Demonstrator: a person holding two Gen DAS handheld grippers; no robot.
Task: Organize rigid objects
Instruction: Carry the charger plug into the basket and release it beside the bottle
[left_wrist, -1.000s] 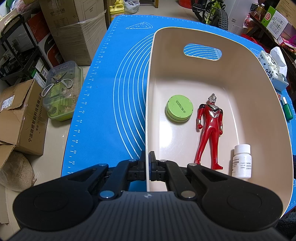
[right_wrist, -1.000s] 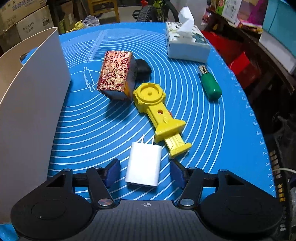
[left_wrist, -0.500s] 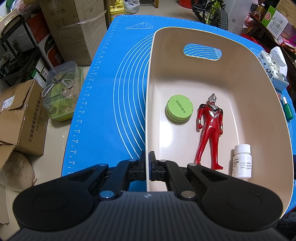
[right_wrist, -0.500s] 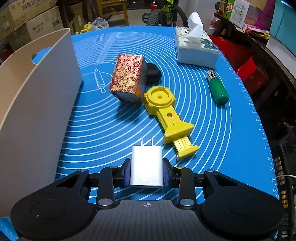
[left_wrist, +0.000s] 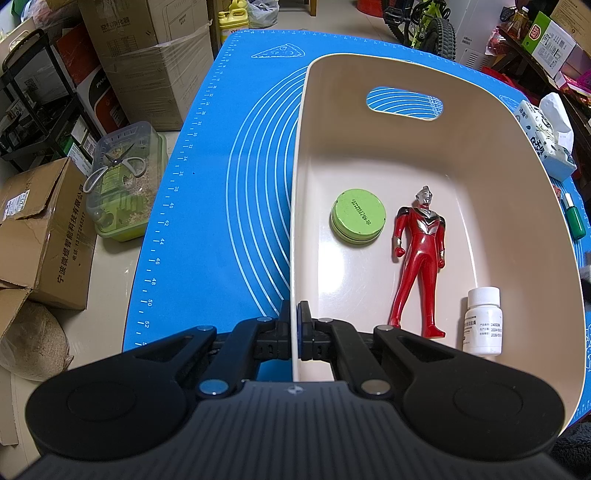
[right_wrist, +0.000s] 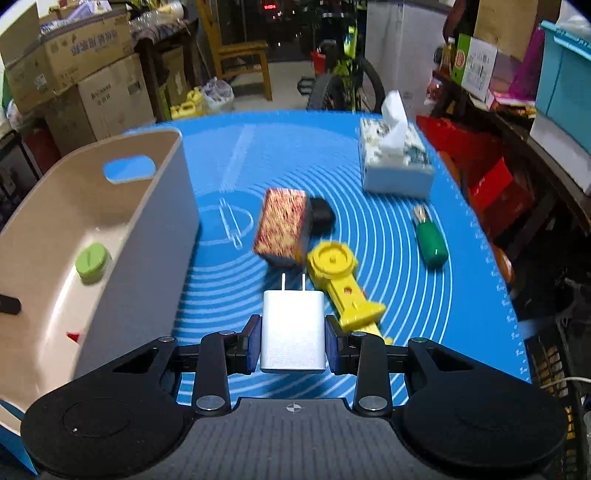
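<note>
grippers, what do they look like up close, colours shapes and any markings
Both are matte black. The left gripper and the right gripper each have a ribbed dark grey body with a small white crosshair mark, two round black discs at the sides, angular linkage arms with silver pivot pins, and blue pads on the fingers. No cables or sleeves show.

Cluttered home storeroom: stacked cartons, bicycle, wooden chair.

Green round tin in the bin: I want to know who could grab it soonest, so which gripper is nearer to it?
Left. The left gripper is clamped on the bin wall, near the green round tin. The right gripper holds the white charger outside the bin.
</note>
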